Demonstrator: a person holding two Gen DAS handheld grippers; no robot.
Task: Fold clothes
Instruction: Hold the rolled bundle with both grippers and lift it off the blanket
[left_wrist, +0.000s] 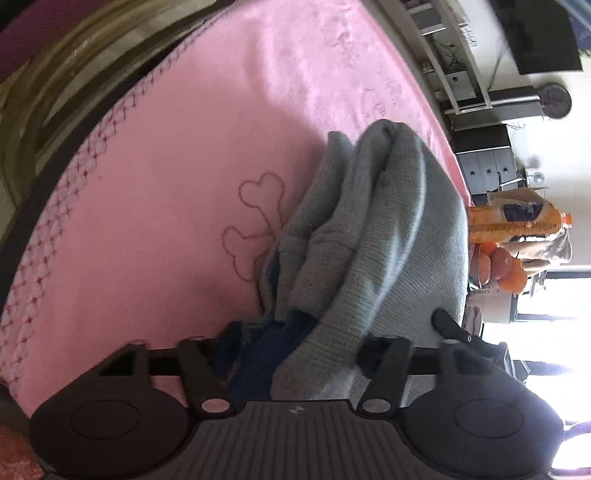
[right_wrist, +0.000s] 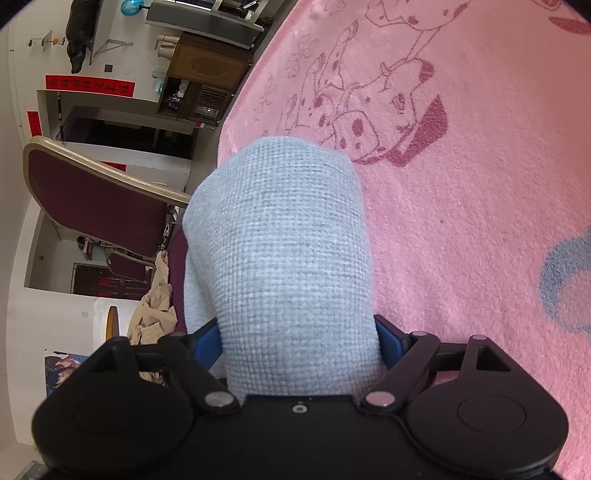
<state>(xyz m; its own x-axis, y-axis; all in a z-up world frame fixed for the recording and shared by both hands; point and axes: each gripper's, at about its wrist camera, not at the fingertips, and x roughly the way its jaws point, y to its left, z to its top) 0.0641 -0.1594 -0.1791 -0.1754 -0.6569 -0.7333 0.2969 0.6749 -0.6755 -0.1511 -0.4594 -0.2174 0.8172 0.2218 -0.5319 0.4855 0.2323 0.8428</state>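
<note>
Your right gripper (right_wrist: 299, 343) holds the grey knit garment (right_wrist: 277, 251) between wide fingers; its length runs straight ahead over the pink blanket (right_wrist: 461, 221). Left gripper (left_wrist: 303, 343) straddles it; grip unclear.

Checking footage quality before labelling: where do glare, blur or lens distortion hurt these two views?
Left wrist view: window glare blows out the right edge, the upper-left corner smears, the pink blanket edge bows. Right wrist view: evenly lit and sharp, the grey knit garment blocks the centre, the chair bends.
</note>
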